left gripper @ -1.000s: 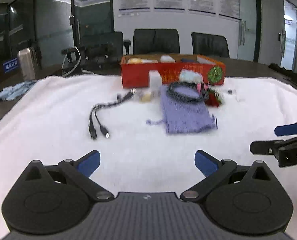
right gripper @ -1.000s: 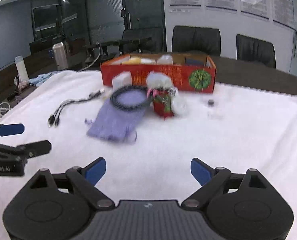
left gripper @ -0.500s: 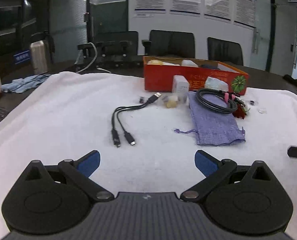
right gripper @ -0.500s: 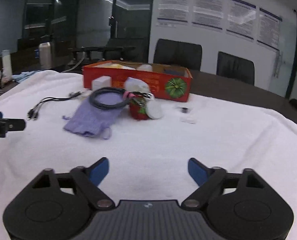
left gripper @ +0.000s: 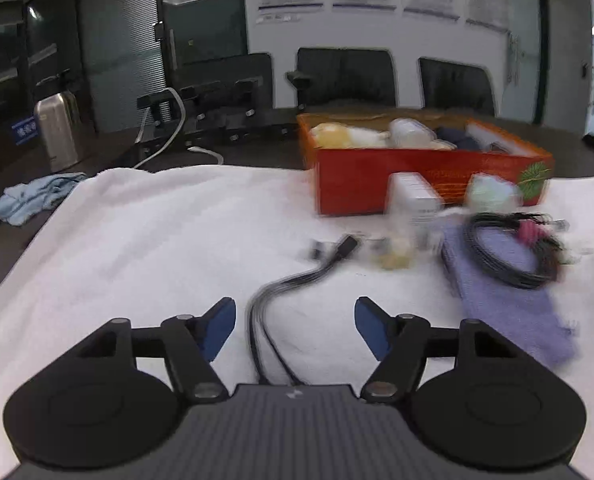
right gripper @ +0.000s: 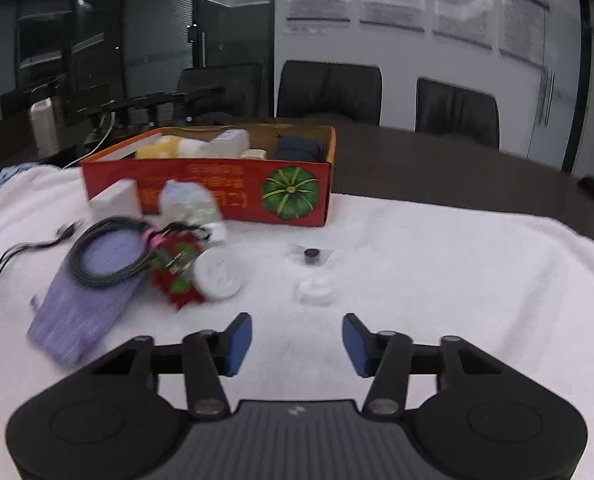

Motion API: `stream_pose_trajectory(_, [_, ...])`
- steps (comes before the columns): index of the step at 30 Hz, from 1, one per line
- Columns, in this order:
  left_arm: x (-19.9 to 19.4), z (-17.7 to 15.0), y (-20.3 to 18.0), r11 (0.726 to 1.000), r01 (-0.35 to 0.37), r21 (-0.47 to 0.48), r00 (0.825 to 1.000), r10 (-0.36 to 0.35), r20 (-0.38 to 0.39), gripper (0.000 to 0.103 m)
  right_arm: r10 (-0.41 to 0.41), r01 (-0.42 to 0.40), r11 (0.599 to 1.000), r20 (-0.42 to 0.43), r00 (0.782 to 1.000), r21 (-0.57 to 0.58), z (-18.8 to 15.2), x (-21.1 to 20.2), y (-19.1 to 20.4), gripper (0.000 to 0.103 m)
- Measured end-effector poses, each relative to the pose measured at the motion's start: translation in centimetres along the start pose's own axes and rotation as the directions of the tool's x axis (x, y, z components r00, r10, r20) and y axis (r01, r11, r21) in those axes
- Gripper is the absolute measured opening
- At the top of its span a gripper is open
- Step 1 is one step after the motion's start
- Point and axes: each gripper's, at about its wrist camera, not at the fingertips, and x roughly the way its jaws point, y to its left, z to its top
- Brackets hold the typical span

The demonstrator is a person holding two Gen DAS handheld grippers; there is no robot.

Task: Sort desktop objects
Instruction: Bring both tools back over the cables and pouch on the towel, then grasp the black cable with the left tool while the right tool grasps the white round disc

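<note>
My left gripper (left gripper: 295, 330) is open and empty, low over the white towel (left gripper: 157, 248), with the black multi-head USB cable (left gripper: 281, 292) lying between its fingers. My right gripper (right gripper: 297, 342) is open and empty, just short of a small white cap (right gripper: 315, 290). A red cardboard box (right gripper: 233, 192) holding several items stands at the back. In front of it lie a purple pouch (right gripper: 83, 300), a coiled black cable (right gripper: 109, 256), a red patterned packet (right gripper: 177, 272), a white round lid (right gripper: 217, 276) and a white charger block (left gripper: 415, 200).
A small dark item in clear wrap (right gripper: 312, 255) lies right of the pile. A steel flask (left gripper: 57, 132) and a blue cloth (left gripper: 29, 198) sit on the dark table left of the towel. Black chairs (right gripper: 329, 92) stand behind the table.
Both grippers have moved forward toward the objects. The left one now sits over the USB cable; the right one has come close to the white cap. Both stay open.
</note>
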Motion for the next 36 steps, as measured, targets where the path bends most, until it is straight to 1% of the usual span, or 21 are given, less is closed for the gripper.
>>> stream_pose_trajectory(2, [1.8,0.4,0.4,1.000,-0.017,0.011,1.000,0.017,-0.021,0.069,0.019,-0.019,1.000,0.008,1.000,0.000,0.8,1.2,-0.2,0.041])
stream_pose_trajectory(3, [2.7,0.5,0.6,1.000,-0.025,0.012,0.999,0.025,-0.030,0.069,0.049,-0.049,0.999,0.018,0.999,-0.007,1.2,1.6,0.0,0.041])
stream_pose_trajectory(5, [4.3,0.7,1.2,1.000,-0.028,0.007,0.997,0.028,-0.068,0.062,0.114,-0.114,0.993,0.021,0.993,-0.034,1.9,2.6,0.4,0.041])
stream_pose_trajectory(7, [5.2,0.7,1.7,1.000,-0.011,-0.011,0.997,0.010,-0.082,0.062,0.157,-0.157,0.986,0.008,0.988,-0.048,2.6,3.6,1.0,0.041])
stream_pose_trajectory(9, [5.3,0.8,2.0,1.000,0.009,-0.018,0.996,-0.011,-0.084,0.058,0.170,-0.170,0.983,-0.003,0.985,-0.063,3.0,4.9,1.8,0.041])
stream_pose_trajectory(11, [5.3,0.9,2.4,0.999,0.041,-0.035,0.995,-0.044,-0.089,0.042,0.158,-0.157,0.985,0.017,0.987,-0.065,3.4,5.6,2.2,0.041])
stream_pose_trajectory(13, [5.3,0.9,2.4,0.998,0.054,-0.044,0.994,-0.058,-0.091,0.037,0.159,-0.159,0.987,0.008,0.987,-0.037,3.8,6.2,2.1,0.041])
stream_pose_trajectory(14, [5.2,0.9,2.4,0.997,0.058,-0.040,0.994,-0.062,-0.090,0.031,0.170,-0.170,0.985,0.004,0.985,-0.014,3.9,6.2,1.9,0.041])
stream_pose_trajectory(15, [5.1,0.9,2.4,0.997,0.064,-0.042,0.994,-0.068,-0.090,0.028,0.189,-0.189,0.982,0.005,0.982,0.005,3.9,6.1,1.7,0.041])
stream_pose_trajectory(16, [5.0,0.9,2.5,0.997,0.062,-0.049,0.994,-0.066,-0.089,0.021,0.210,-0.210,0.977,0.007,0.978,0.020,3.9,6.0,1.5,0.041])
stream_pose_trajectory(19, [5.0,0.9,2.8,0.995,0.069,-0.072,0.994,-0.074,-0.083,0.017,0.258,-0.257,0.963,0.006,0.966,0.079,3.8,6.2,0.4,0.046])
stream_pose_trajectory(22, [4.7,0.9,2.8,0.995,0.067,-0.079,0.994,-0.073,-0.079,0.011,0.320,-0.317,0.935,0.006,0.947,0.158,3.6,6.7,-0.4,0.049])
stream_pose_trajectory(23, [4.6,0.9,2.8,0.994,0.069,-0.082,0.994,-0.075,-0.077,0.009,0.340,-0.336,0.928,0.002,0.940,0.162,3.5,6.8,-0.3,0.051])
stream_pose_trajectory(24, [4.4,1.0,2.8,0.994,0.068,-0.080,0.995,-0.074,-0.073,0.008,0.348,-0.344,0.926,0.001,0.937,0.153,3.5,6.8,0.0,0.050])
stream_pose_trajectory(27, [3.8,1.1,2.7,0.995,0.063,-0.073,0.996,-0.067,-0.056,0.005,0.309,-0.308,0.947,0.005,0.951,0.090,3.1,7.0,1.2,0.050])
stream_pose_trajectory(28, [3.5,1.1,2.7,0.995,0.066,-0.072,0.997,-0.069,-0.047,0.004,0.316,-0.316,0.944,0.012,0.949,0.094,3.0,7.1,1.2,0.049])
stream_pose_trajectory(29, [3.1,1.2,2.7,0.995,0.069,-0.071,0.997,-0.072,-0.039,0.004,0.335,-0.334,0.936,0.013,0.942,0.113,2.9,7.3,1.1,0.040])
stream_pose_trajectory(30, [2.5,1.2,2.6,0.995,0.069,-0.069,0.997,-0.071,-0.028,0.004,0.352,-0.351,0.927,0.013,0.936,0.133,2.9,7.2,0.9,0.038])
stream_pose_trajectory(31, [2.0,1.1,2.5,0.995,0.070,-0.064,0.997,-0.071,-0.015,0.004,0.352,-0.350,0.927,0.008,0.936,0.134,2.9,7.0,0.9,0.038])
stream_pose_trajectory(34, [0.4,0.8,2.0,0.995,0.078,-0.054,0.997,-0.078,0.010,0.004,0.312,-0.311,0.949,-0.004,0.950,0.047,2.6,6.2,2.1,0.037])
stream_pose_trajectory(36, [-0.6,0.6,1.6,0.995,0.083,-0.047,0.996,-0.082,0.022,0.003,0.263,-0.263,0.965,-0.008,0.965,-0.007,2.4,5.6,3.0,0.037])
